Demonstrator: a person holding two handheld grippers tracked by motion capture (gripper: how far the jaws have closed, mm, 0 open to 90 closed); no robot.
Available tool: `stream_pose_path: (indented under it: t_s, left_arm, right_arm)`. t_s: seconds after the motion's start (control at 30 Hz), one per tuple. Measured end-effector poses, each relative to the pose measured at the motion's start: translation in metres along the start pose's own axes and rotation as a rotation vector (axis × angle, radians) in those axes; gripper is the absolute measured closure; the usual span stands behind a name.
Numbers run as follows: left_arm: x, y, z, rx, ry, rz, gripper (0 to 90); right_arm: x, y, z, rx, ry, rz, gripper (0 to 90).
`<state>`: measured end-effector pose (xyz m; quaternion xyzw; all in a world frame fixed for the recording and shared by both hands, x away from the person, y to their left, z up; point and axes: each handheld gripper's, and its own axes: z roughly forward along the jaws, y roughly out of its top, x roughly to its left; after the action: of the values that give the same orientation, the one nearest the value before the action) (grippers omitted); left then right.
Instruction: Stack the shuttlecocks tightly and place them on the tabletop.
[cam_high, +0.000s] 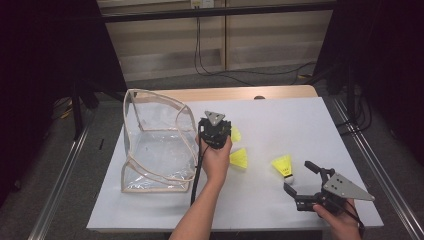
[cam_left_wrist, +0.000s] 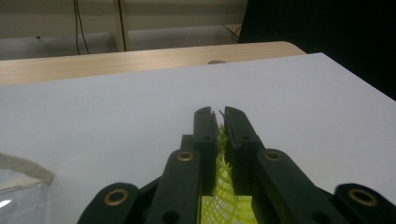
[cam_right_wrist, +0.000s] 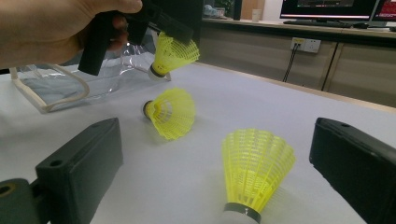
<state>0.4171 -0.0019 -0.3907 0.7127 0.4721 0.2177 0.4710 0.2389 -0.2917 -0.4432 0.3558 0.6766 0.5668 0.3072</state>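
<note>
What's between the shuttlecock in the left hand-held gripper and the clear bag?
Nothing visible. The left hand-held gripper holds a yellow shuttlecock by its skirt, lifted above the table right beside the clear bag. The two other shuttlecocks lie on the far side from the bag.

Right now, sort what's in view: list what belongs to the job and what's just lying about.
In the job:
held shuttlecock in left gripper
clear bag
lying shuttlecock
standing shuttlecock
right gripper, open

Lying about:
wall cables
wall socket
</note>
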Motion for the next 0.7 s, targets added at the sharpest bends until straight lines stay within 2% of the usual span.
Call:
stream_pose_path:
  t_s: [0.23,0.47,0.7]
  left_arm:
    - [0.001,-0.003,0.005,0.017,0.007,0.015,83.5]
    - [0.005,-0.008,0.01,0.036,0.016,0.002,83.4]
    - [0.008,-0.011,0.015,0.056,0.037,0.02,83.0]
  right_arm:
    - [0.0,0.0,0.0,-0.001,0.004,-0.001,2.5]
    - [0.0,0.0,0.0,-0.001,-0.001,0.004,2.5]
    - [-0.001,0.0,0.0,-0.003,0.005,0.002,2.5]
